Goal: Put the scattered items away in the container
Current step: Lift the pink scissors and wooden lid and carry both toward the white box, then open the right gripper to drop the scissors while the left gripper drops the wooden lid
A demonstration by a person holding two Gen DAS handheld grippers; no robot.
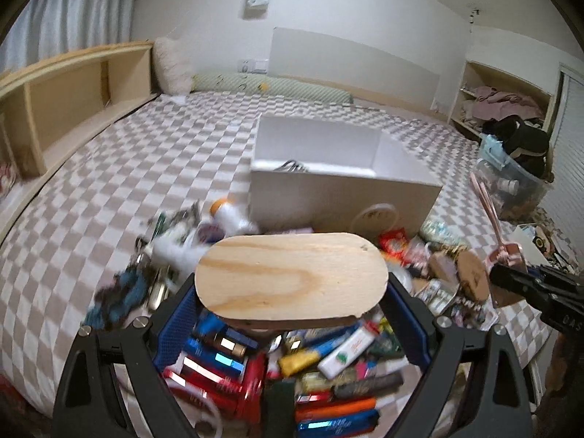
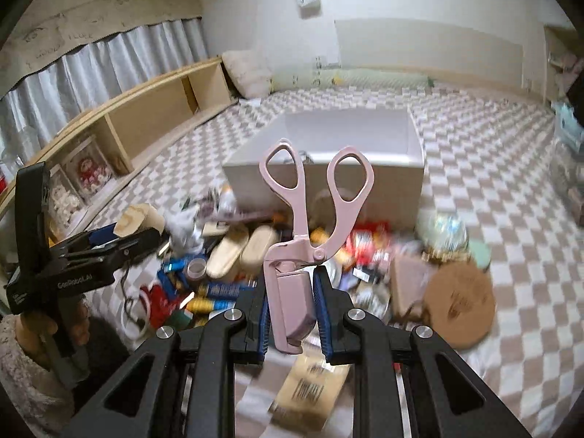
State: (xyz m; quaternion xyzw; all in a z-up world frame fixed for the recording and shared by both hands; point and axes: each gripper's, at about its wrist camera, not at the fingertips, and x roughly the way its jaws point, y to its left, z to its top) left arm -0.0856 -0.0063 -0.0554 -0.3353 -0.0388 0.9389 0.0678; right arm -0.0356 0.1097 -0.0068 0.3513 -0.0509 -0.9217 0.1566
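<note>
Jaws of the right gripper (image 2: 290, 310) are clamping pale pink plastic scissors (image 2: 310, 219), the left gripper (image 1: 292, 292) an oval pine-wood board (image 1: 290, 277), above the clutter; next, both need carrying over the white box (image 2: 328, 168).

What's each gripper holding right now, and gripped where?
Left gripper: oval wooden board, fingers on its two long edges at the near end. Right gripper: pink scissors, fingers clamped on the sheathed blade end, handles pointing up.
</note>
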